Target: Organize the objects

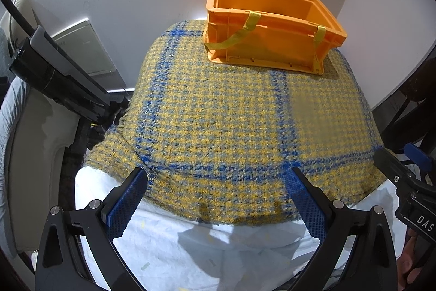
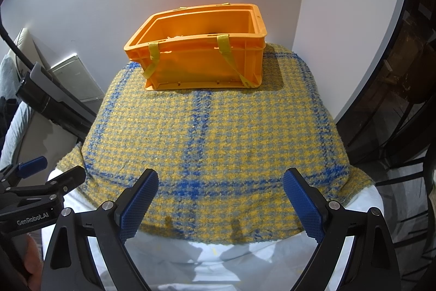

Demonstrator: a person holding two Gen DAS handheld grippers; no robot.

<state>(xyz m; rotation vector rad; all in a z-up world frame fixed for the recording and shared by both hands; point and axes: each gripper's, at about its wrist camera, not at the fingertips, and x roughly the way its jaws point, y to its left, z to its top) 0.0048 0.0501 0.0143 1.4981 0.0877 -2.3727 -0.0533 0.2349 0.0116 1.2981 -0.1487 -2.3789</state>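
An orange plastic crate (image 1: 272, 26) with yellow straps stands at the far end of a table covered by a yellow, grey and blue woven cloth (image 1: 231, 122). The crate also shows in the right wrist view (image 2: 201, 48), with a little of something just showing over its near rim. My left gripper (image 1: 216, 176) is open and empty above the cloth's near edge. My right gripper (image 2: 220, 179) is open and empty too, beside the left one. The cloth (image 2: 218, 132) bears nothing else.
A white sheet (image 1: 190, 242) lies under the cloth at the near edge. A white wall stands behind the crate. A black and grey device (image 1: 60, 78) juts in at the left. Dark chair frames (image 2: 395, 141) stand at the right.
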